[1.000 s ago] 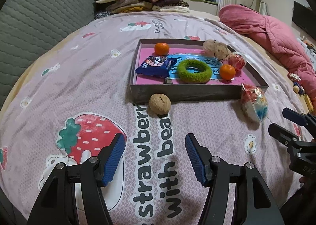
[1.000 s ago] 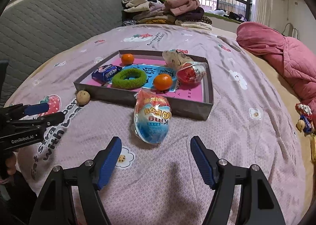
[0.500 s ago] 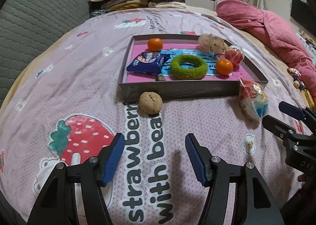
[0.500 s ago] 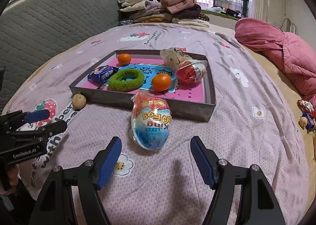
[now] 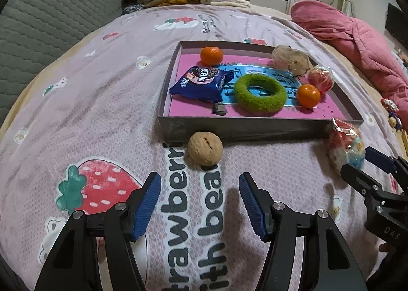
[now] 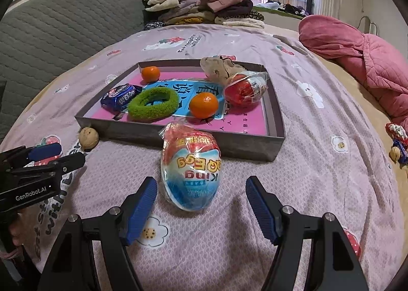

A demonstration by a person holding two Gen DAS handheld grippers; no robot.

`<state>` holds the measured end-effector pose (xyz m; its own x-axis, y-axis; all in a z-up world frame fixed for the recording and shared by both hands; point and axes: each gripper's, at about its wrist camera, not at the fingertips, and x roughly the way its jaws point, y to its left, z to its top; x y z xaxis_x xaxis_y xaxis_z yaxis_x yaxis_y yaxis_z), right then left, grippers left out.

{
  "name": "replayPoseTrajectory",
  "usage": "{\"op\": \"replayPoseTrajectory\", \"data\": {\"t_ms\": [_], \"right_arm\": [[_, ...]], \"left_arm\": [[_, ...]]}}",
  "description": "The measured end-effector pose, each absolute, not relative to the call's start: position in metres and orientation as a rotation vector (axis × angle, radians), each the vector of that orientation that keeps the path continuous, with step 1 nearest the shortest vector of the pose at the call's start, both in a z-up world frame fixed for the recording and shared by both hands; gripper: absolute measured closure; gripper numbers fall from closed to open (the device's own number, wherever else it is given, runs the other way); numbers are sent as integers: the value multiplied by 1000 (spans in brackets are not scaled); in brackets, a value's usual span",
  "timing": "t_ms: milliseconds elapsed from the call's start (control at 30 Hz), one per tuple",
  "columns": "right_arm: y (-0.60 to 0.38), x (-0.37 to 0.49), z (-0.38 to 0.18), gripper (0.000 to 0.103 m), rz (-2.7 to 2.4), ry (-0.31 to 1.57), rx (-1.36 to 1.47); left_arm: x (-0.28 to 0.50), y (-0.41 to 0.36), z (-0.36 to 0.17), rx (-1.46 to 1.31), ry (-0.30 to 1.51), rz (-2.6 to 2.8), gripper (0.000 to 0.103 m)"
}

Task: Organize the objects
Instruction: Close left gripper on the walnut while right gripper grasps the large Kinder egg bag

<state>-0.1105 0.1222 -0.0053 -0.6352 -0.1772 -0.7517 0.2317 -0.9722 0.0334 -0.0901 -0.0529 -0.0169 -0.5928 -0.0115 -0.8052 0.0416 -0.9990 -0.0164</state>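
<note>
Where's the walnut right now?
The round tan walnut lies on the bedspread against the grey tray's near wall, near its left corner, ahead of the left hand-held gripper.

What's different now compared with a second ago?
Both grippers have moved closer to their targets: the left gripper toward the walnut, the right gripper toward the wrapped egg. Nothing was grasped or released; both stay open. The tray and its contents stayed put.
</note>
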Motion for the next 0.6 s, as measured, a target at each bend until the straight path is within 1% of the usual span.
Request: {"op": "replayPoseTrajectory", "data": {"t_ms": [300, 600], "right_arm": [[120, -122, -9, 31, -2678, 107, 1225], [117, -130, -18, 31, -2677, 102, 1260]], "left_arm": [[-106, -60, -22, 1366, 60, -2759, 38], [-118, -61, -30, 1358, 108, -2765, 38]]}}
